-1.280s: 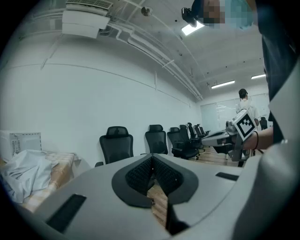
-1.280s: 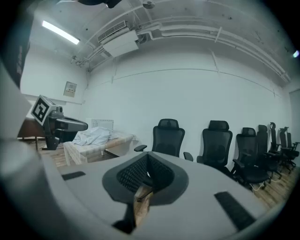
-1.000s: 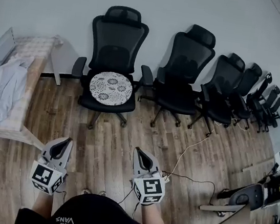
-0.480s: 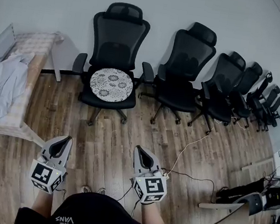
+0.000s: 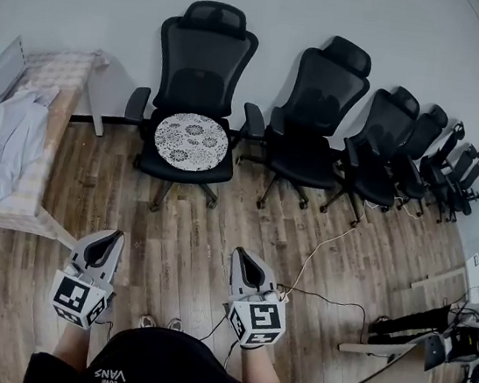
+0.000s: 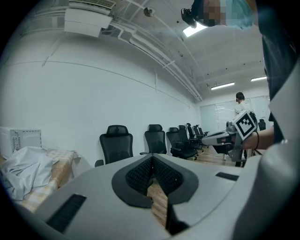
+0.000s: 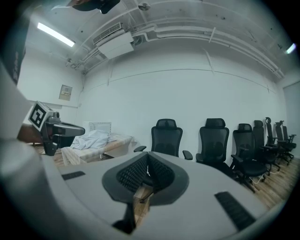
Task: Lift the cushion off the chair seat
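Note:
A round white cushion with a dark floral print (image 5: 191, 141) lies on the seat of the leftmost black mesh office chair (image 5: 204, 57) against the wall. The same chair (image 6: 116, 145) shows in the left gripper view and again as the chair (image 7: 165, 137) in the right gripper view. My left gripper (image 5: 109, 243) and right gripper (image 5: 239, 261) hang side by side low in the head view, well short of the chair, over bare wood floor. Both are shut with nothing between their jaws, seen close up as left gripper (image 6: 152, 161) and right gripper (image 7: 146, 157).
A row of several more black chairs (image 5: 320, 109) runs to the right along the wall. A table with crumpled grey cloth (image 5: 13, 132) stands at the left. A white cable (image 5: 319, 255) trails across the floor. Equipment (image 5: 449, 340) sits at the right edge.
The head view has shifted slightly, so the chair and cushion sit a little higher in frame. Both grippers stay shut and in about the same place.

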A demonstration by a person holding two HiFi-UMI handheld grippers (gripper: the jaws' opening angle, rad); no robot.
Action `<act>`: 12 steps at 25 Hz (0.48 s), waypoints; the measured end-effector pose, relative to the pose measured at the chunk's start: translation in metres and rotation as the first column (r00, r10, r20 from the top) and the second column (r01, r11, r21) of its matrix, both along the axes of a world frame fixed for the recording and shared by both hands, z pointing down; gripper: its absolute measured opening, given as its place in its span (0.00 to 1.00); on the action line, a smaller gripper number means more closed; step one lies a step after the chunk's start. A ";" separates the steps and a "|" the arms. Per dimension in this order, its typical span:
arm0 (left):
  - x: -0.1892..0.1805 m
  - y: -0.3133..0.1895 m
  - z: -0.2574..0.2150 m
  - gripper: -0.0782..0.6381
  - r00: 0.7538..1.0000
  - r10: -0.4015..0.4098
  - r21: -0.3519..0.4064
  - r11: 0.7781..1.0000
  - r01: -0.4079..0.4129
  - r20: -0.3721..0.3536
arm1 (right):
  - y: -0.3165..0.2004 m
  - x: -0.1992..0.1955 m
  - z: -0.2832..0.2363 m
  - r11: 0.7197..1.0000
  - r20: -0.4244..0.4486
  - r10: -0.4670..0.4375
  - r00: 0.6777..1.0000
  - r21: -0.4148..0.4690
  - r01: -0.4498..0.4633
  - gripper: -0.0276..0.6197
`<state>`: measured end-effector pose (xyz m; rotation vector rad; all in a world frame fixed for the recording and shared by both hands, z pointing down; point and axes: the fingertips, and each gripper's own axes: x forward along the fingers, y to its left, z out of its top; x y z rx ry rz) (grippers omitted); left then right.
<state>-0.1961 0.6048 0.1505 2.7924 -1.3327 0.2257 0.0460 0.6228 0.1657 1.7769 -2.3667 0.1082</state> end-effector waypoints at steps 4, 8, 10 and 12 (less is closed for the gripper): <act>-0.009 -0.003 0.001 0.13 1.000 0.008 -0.003 1.000 -0.008 -0.006 | -0.001 -0.008 0.000 1.000 0.000 0.012 1.000 -0.002 -0.012 0.07; -0.017 -0.005 0.004 0.13 1.000 0.027 -0.006 1.000 -0.027 -0.006 | 0.000 -0.015 0.002 1.000 0.002 0.031 1.000 -0.004 -0.031 0.07; -0.021 -0.008 0.006 0.13 0.999 0.036 -0.007 0.999 -0.036 -0.004 | -0.001 -0.019 0.004 0.999 0.011 0.042 0.999 -0.005 -0.042 0.07; -0.025 -0.012 0.010 0.13 0.999 0.044 -0.011 0.999 -0.044 -0.004 | -0.001 -0.022 0.008 0.998 0.020 0.054 0.998 -0.009 -0.054 0.07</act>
